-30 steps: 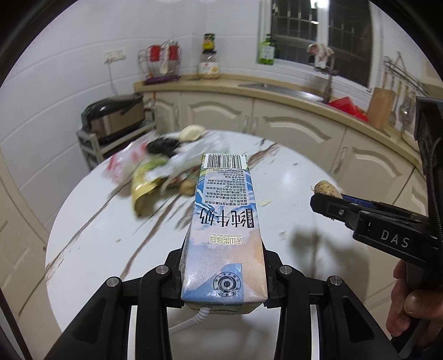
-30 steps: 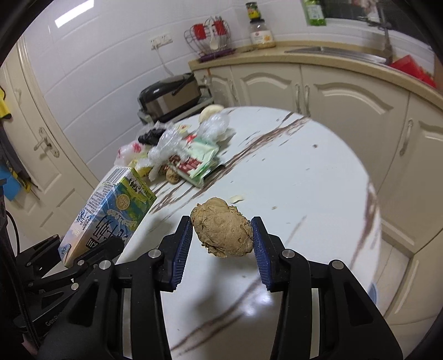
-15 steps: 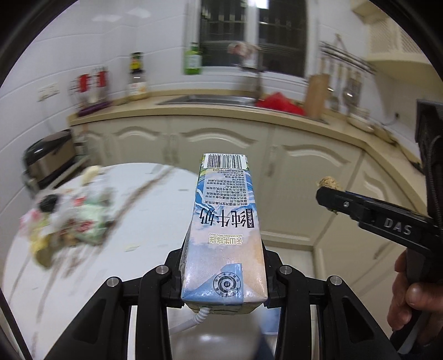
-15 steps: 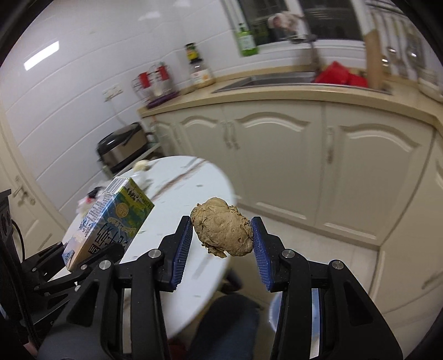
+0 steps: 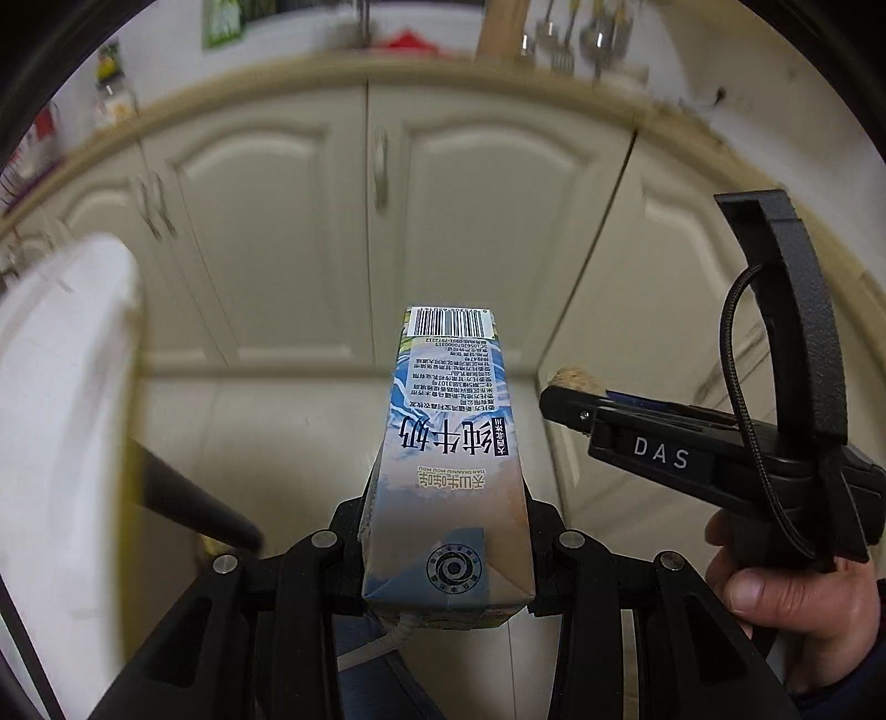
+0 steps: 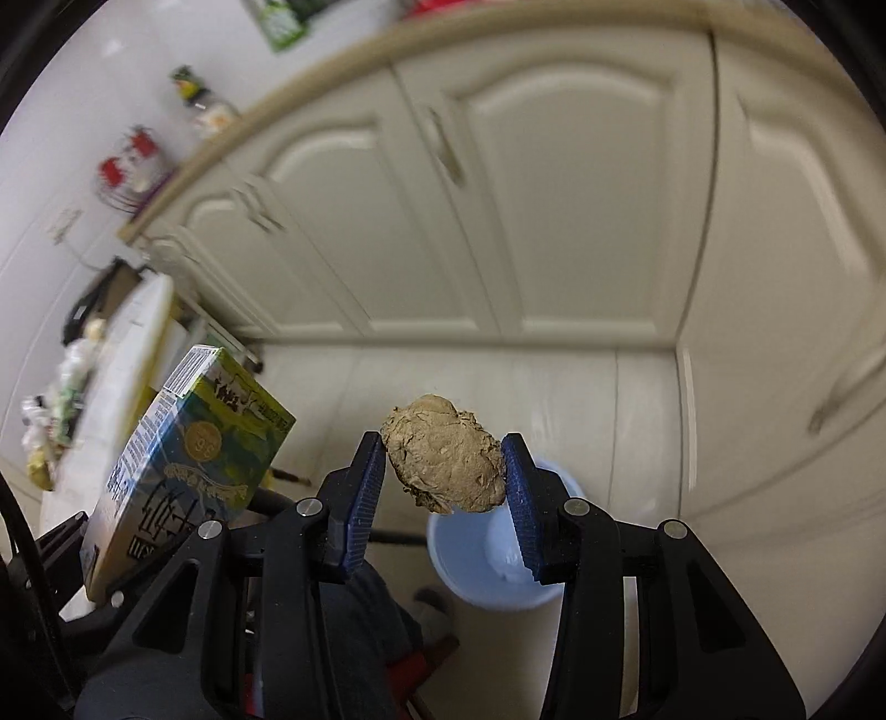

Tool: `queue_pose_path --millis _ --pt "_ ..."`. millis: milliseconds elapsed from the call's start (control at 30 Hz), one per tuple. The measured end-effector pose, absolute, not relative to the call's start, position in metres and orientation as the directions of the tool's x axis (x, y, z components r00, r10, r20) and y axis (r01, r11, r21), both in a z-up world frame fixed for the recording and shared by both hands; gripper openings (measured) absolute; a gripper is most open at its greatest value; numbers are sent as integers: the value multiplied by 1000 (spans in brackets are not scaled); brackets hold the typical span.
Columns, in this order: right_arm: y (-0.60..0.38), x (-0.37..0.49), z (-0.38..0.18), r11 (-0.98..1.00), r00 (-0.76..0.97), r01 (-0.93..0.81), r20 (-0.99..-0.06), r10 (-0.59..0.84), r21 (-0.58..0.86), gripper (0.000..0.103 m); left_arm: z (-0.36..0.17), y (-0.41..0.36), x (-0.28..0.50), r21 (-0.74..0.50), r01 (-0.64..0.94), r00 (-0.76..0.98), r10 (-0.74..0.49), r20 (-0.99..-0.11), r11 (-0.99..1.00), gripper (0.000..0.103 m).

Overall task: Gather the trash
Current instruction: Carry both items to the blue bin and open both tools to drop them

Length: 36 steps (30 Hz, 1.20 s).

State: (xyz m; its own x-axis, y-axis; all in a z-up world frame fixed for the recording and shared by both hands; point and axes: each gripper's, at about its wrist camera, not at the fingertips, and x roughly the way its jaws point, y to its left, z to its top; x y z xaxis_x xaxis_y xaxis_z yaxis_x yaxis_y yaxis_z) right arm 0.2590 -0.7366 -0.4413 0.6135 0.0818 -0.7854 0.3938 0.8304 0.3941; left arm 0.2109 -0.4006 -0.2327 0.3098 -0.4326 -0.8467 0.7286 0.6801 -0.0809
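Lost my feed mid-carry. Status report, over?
Left gripper shut on milk carton. Right gripper shut on brown lump. Pale blue bin on floor below the lump; nothing between them.

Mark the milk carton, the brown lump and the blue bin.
milk carton (image 5: 451, 454): left wrist view, middle of its printed face.
brown lump (image 6: 446, 454): right wrist view, centre of its surface.
blue bin (image 6: 470, 570): right wrist view, inner wall.

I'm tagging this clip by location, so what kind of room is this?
Most likely a home kitchen: cream cabinets run under a countertop, utensils hang on the wall above it, and a pale blue bin stands on the tiled floor.
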Motion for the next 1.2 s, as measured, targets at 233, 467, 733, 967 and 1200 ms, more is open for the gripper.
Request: queue_pose_path --millis 233,467,733,967,1200 --pt "-755 272 -539 764 489 476 -853 183 437 41 -324 -446 291 -114 692 170 -315 -934 713 34" --pt "-763 276 -599 724 419 518 -873 248 455 41 -383 -487 349 -171 670 38 -264 -964 722 36" --pt "-766 277 -618 698 395 555 -882 258 453 47 -413 -510 384 -145 666 26 -217 -976 731 54" --pt "-772 268 -612 675 422 583 -878 225 453 100 -422 -527 403 -89 669 88 -198 -976 738 58" --pt "-778 254 -581 657 435 627 -888 150 418 103 -405 -542 396 -25 699 192 -221 -956 715 58"
